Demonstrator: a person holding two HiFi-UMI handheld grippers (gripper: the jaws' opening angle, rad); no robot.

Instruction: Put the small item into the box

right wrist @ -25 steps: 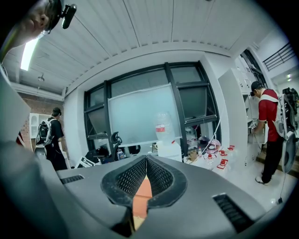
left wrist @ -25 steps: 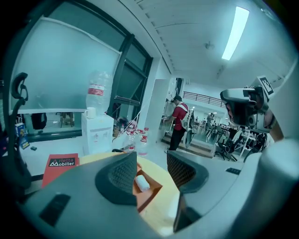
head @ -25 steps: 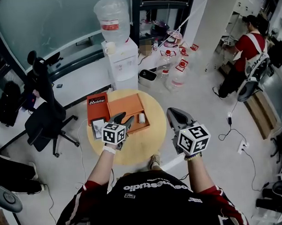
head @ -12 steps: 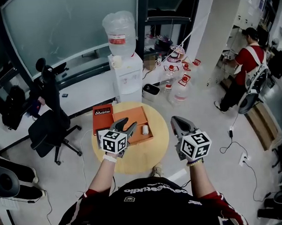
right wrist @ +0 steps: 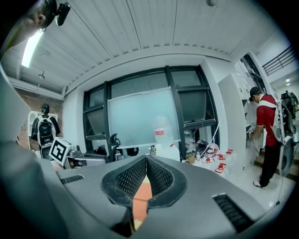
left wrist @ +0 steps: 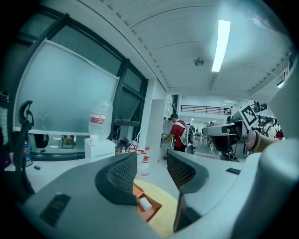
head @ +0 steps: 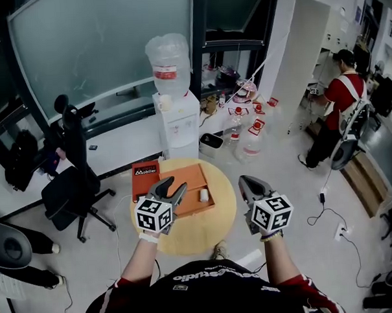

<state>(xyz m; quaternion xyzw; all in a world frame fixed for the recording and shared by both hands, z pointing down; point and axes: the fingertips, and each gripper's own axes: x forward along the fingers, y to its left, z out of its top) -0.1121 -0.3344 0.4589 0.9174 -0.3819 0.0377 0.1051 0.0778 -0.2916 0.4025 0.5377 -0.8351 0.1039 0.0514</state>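
An open orange box lies on the round yellow table, with its lid at the left. A small white item rests inside the box at its right end. My left gripper hovers over the table's near left, jaws open and empty. In the left gripper view the left gripper looks down past the white item in the orange box. My right gripper hangs off the table's right edge, shut on nothing. The right gripper shows its pads touching at the tips.
A white water dispenser stands behind the table. A black office chair is at the left. Water bottles sit on the floor at the back right, and a person in red stands further right. Cables trail on the floor.
The head view has drawn back and tilted up, so the table looks smaller. Both grippers stay in front of me, slightly raised. Left jaws remain open, right remain shut.
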